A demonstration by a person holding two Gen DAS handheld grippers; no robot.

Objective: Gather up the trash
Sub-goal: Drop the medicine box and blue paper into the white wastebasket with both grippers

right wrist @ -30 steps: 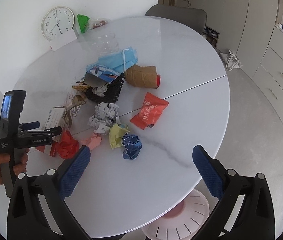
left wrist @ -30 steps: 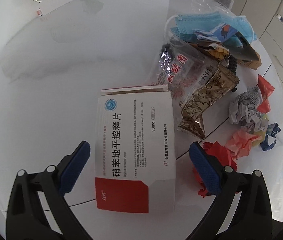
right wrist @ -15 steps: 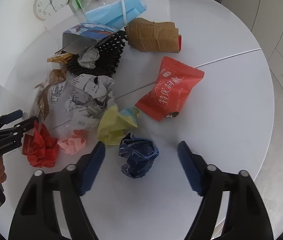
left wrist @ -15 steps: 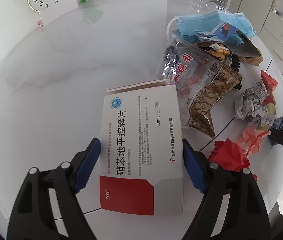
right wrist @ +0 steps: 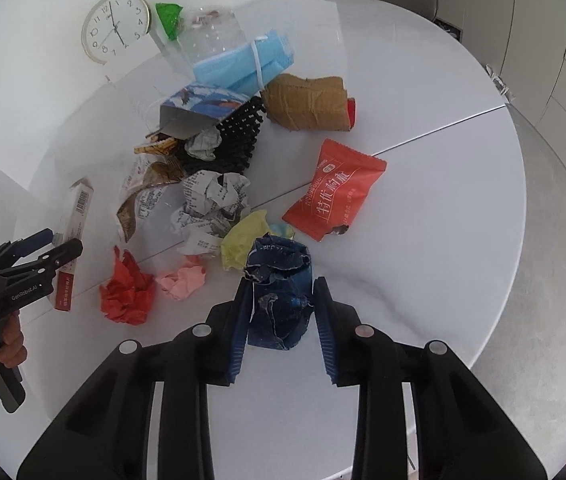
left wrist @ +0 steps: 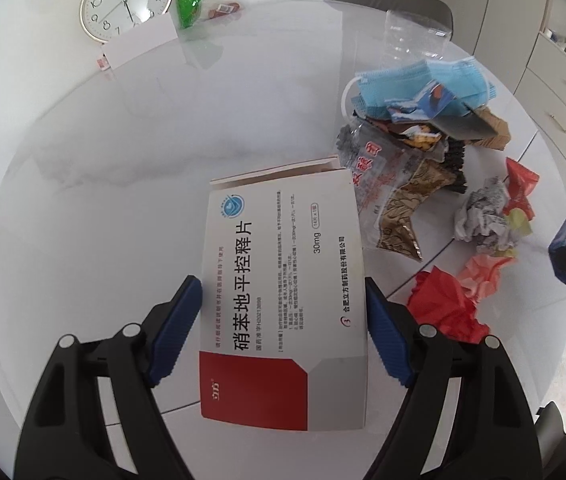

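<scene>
White table [left wrist: 123, 168], medicine box [left wrist: 283, 300] lengthwise along left claw [left wrist: 283, 332].

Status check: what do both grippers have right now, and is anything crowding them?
Left gripper clamped on white-and-red medicine box. Right gripper just closing around crumpled dark-blue paper wad. Crumpled yellow paper touching the wad.

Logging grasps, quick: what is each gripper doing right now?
Left gripper: shut on the medicine box.
Right gripper: jaws just closing, shut on the blue paper wad.
</scene>
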